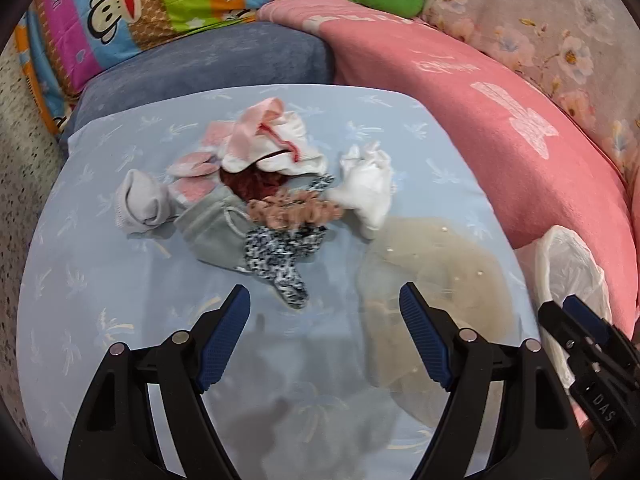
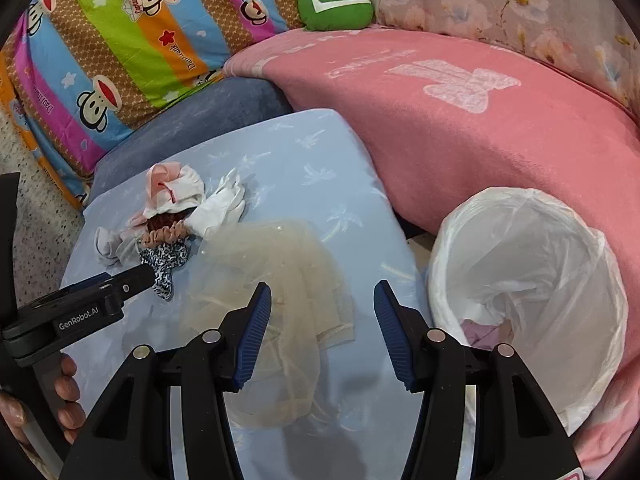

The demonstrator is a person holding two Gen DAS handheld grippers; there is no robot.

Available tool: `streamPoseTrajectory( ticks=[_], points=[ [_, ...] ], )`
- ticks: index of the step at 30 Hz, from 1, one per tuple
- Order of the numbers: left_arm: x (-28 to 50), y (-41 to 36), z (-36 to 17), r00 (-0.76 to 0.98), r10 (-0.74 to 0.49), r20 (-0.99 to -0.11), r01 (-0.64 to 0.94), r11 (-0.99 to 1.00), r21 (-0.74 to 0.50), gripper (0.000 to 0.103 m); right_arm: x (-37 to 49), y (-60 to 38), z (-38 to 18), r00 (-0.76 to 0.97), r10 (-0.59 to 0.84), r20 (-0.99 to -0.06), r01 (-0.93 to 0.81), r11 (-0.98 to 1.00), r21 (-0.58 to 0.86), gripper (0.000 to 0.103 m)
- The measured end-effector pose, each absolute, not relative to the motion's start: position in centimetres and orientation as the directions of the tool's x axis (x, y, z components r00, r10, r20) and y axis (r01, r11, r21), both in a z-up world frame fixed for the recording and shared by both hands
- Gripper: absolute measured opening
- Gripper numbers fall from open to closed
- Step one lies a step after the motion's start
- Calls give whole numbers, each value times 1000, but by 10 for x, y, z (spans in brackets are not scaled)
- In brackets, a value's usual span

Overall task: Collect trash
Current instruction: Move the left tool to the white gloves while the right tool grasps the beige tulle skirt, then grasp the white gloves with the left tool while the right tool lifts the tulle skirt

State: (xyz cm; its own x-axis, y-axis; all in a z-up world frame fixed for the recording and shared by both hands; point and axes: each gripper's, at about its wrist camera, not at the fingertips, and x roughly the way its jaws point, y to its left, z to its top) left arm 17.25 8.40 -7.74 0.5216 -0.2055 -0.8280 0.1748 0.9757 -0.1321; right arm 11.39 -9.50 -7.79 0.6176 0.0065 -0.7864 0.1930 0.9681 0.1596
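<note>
A heap of small cloth items lies on the light blue sheet (image 1: 120, 280): a grey sock (image 1: 140, 200), pink and white pieces (image 1: 264, 140), a crumpled white glove (image 1: 368, 184), a peach scrunchie (image 1: 292, 210) and a black-and-white speckled piece (image 1: 280, 256). A sheer beige net cloth (image 2: 272, 280) lies beside the heap. My left gripper (image 1: 324, 336) is open and empty, just short of the heap. My right gripper (image 2: 322, 332) is open and empty over the net cloth's edge. A white-lined trash bin (image 2: 528, 292) stands to its right, with something purple inside.
A pink blanket (image 2: 460, 120) rises behind the sheet and the bin. A striped monkey-print quilt (image 2: 120, 40), a green plush (image 2: 336, 6) and a floral cloth (image 2: 500, 0) lie at the back. A blue cushion (image 1: 208, 60) borders the sheet's far edge.
</note>
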Motion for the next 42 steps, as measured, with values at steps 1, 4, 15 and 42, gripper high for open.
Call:
streamPoseTrajectory(
  ticks=[1, 4, 15, 42],
  points=[
    [174, 89, -79, 520, -201, -830, 165, 977, -133, 74, 116, -92, -82, 611, 6, -791, 191, 969, 156, 54],
    [178, 99, -83, 521, -186, -833, 141, 981, -131, 74, 125, -84, -94, 589, 17, -808, 187, 970, 157, 54],
    [195, 110, -79, 534, -193, -823, 124, 981, -149, 74, 154, -76, -119, 550, 49, -834, 186, 966, 180, 54],
    [268, 30, -115, 413, -248, -876, 332, 937, -109, 16, 181, -87, -106, 568, 77, -819, 187, 957, 220, 2]
  ],
)
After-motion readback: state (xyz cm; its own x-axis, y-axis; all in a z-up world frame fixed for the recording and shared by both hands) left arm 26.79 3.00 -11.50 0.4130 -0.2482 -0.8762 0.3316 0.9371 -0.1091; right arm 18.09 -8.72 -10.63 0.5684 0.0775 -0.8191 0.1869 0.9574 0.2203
